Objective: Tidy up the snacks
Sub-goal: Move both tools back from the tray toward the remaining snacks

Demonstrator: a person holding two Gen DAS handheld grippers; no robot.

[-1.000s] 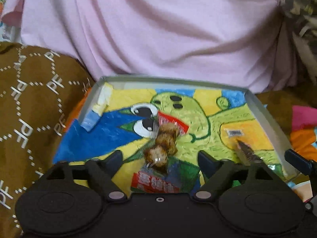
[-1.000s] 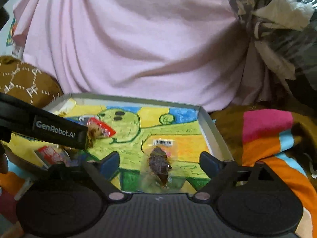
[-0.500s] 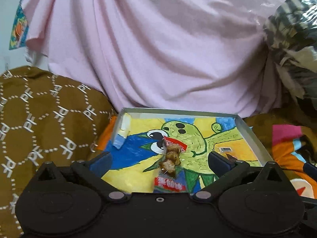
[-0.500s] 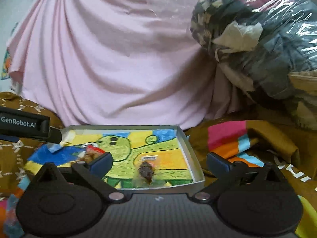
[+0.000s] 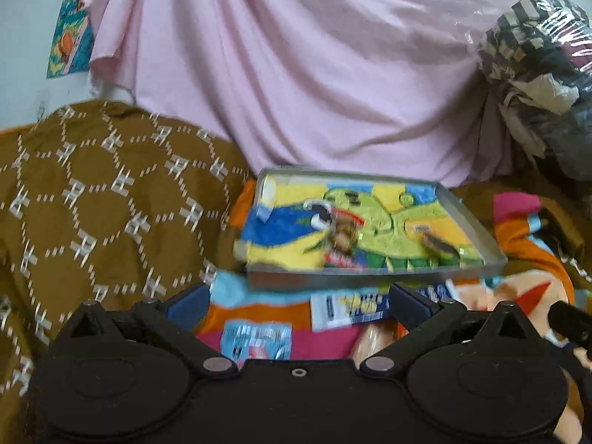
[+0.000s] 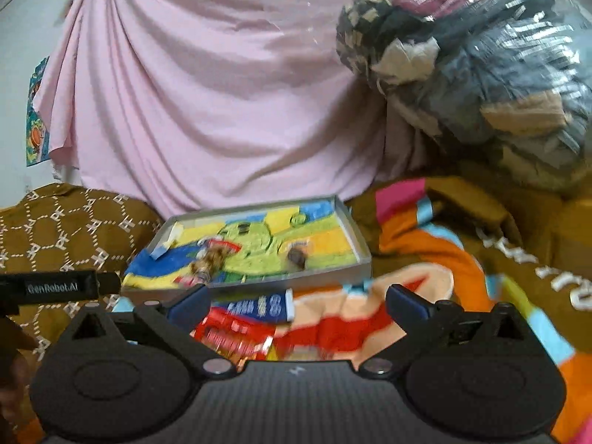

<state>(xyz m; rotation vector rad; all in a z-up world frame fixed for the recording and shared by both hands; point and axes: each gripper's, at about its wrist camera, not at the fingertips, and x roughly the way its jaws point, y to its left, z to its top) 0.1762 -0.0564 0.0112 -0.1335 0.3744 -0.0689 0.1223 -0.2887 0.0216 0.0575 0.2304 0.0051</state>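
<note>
Both grippers have been drawn back from the tray (image 5: 373, 281) since a second ago, and loose packets are now seen on the blanket (image 6: 418, 244) near its front wall. Left to right inside the tray: a skewer snack (image 5: 342, 235) is laid near the middle, long axis running from the front wall toward the far wall; a dark wrapped snack (image 5: 440, 246) is laid right of it, tilted diagonally. The left gripper (image 5: 298, 301) and right gripper (image 6: 296, 303) are held wide apart, with nothing gripped.
</note>
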